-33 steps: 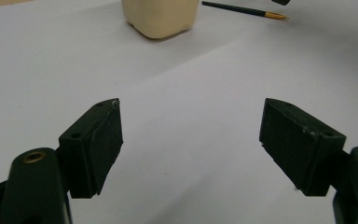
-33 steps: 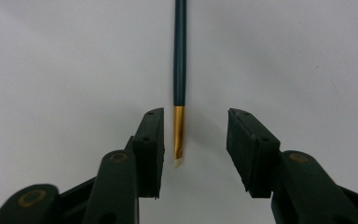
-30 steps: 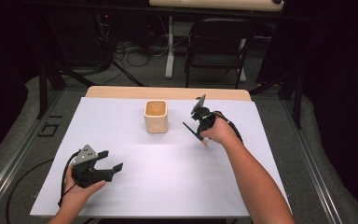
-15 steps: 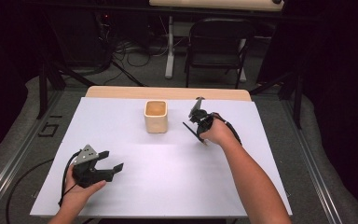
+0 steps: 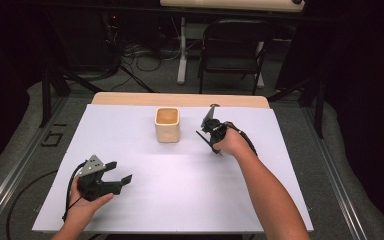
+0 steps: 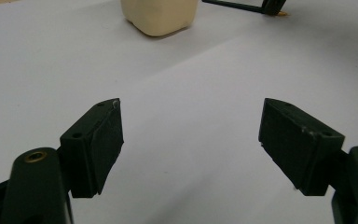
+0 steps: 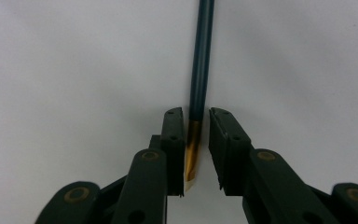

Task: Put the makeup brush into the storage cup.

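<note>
Big white table (image 5: 180,200) fills the mid of the high view, wooden edge at its far side, grey floor w/ rails around it. A dark folding chair (image 5: 232,52) stands well beyond the far edge.

On the far half of the table, near centre: a cream square cup (image 5: 167,124), upright, open top. In the left gripper view it sits at the top edge (image 6: 161,16), well ahead of the jaws.

Left gripper (image 5: 117,177) is held low over the near-left part of the table, jaws wide apart, nothing btwn them; left gripper view (image 6: 191,140) shows bare white surface in the gap.

Right gripper (image 5: 209,134) is just right of the cup, apart from it, tipped down toward the table. Its jaws have just been closing and are now narrow, w/ a thin dark-teal pencil (image 7: 200,60) btwn them (image 7: 196,149). The pencil's yellow-gold end (image 7: 192,154) lies against the left pad; a slim gap shows on the right-pad side, so a firm pinch isn't settled.
</note>
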Demonstrator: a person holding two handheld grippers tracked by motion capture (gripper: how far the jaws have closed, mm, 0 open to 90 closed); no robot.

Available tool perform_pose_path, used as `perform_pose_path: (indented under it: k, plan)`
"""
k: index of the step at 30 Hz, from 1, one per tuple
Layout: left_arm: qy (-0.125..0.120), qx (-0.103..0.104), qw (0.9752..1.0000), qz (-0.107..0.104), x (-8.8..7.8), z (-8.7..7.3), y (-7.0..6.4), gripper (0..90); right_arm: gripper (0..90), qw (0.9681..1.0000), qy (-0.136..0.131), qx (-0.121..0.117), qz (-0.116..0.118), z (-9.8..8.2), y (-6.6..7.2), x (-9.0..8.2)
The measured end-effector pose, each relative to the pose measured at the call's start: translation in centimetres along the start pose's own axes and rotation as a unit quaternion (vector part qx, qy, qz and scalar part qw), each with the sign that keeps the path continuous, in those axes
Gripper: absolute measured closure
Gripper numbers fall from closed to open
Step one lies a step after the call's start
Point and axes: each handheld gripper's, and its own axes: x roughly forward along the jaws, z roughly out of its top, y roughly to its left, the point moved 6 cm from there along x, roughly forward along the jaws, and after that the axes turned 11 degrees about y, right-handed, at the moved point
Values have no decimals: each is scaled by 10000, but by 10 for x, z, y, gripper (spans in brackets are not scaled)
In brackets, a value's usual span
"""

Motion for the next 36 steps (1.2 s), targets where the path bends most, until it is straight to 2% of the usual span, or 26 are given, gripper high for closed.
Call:
perform_pose_path:
  k: [1, 5, 8, 10, 18, 21, 23, 36]
  plan:
    - [-6, -2, 10000, -12, 0, 0, 0, 219, 765, 9999, 132, -45, 4, 0, 0, -1]
    - [0, 0, 10000, -14, 0, 0, 0, 219, 768, 9999, 111, -1, 51, 0, 1, 1]
    - [4, 0, 10000, -3, 0, 0, 0, 219, 781, 9999, 160, -15, -14, 1, 0, 1]
    - [-4, 3, 10000, -13, 0, 0, 0, 219, 806, 9999, 157, 3, 66, 1, 1, 1]
    - [6, 9, 10000, 3, 0, 0, 0, 219, 834, 9998, 137, 57, 103, 1, 2, 2]
    - [1, 3, 10000, 2, 0, 0, 0, 219, 836, 9996, 266, -7, 81, 1, 1, 0]
    - [3, 6, 10000, 3, 0, 0, 0, 221, 837, 9998, 109, 97, 120, 2, 3, 2]
    - [8, 23, 10000, 2, 0, 0, 0, 225, 839, 9998, 154, 91, 116, 1, 3, 1]
